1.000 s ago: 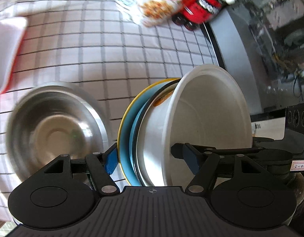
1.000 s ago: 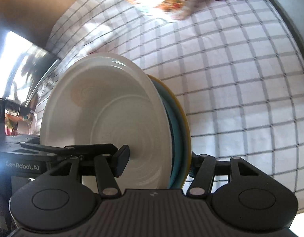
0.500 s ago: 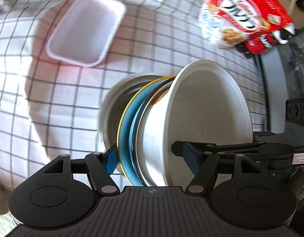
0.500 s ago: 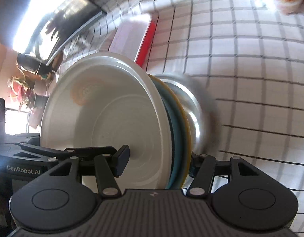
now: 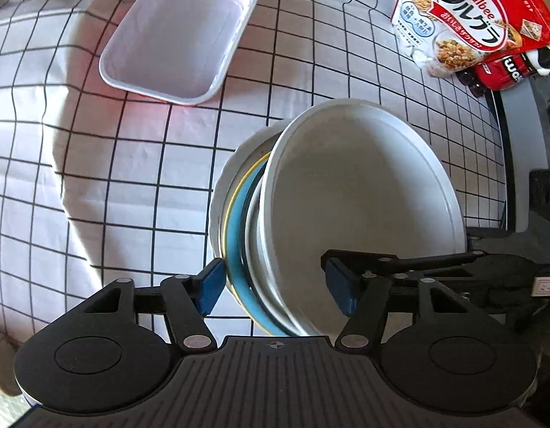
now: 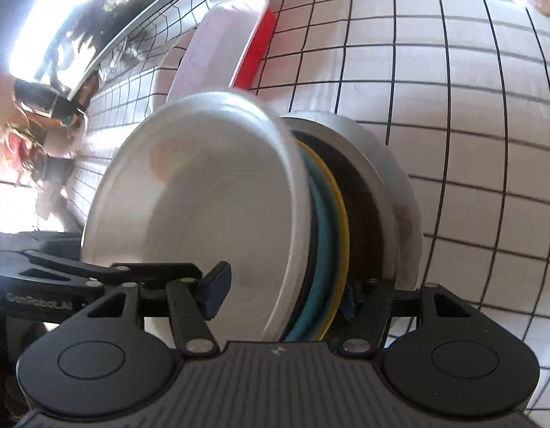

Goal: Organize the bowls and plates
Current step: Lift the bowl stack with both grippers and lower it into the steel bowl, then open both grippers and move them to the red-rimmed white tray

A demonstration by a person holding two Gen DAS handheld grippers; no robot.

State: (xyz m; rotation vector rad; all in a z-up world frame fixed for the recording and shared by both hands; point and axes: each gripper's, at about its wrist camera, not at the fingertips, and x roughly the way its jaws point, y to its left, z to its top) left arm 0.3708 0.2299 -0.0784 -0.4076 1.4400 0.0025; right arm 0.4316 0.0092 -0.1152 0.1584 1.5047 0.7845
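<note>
I see dish stack (image 5: pixel 346 214) between fingers of both: left gripper (image 5: pixel 278 285) and right gripper (image 6: pixel 282 285) clamped on it. Steel bowl (image 6: pixel 399 192) directly behind stack.

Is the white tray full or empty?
Empty: the left wrist view shows the tray's bare white floor, nothing inside.

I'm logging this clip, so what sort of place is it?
Probably a home dining table: a checked tablecloth, a cereal bag and stacked dishes held by both grippers.
</note>
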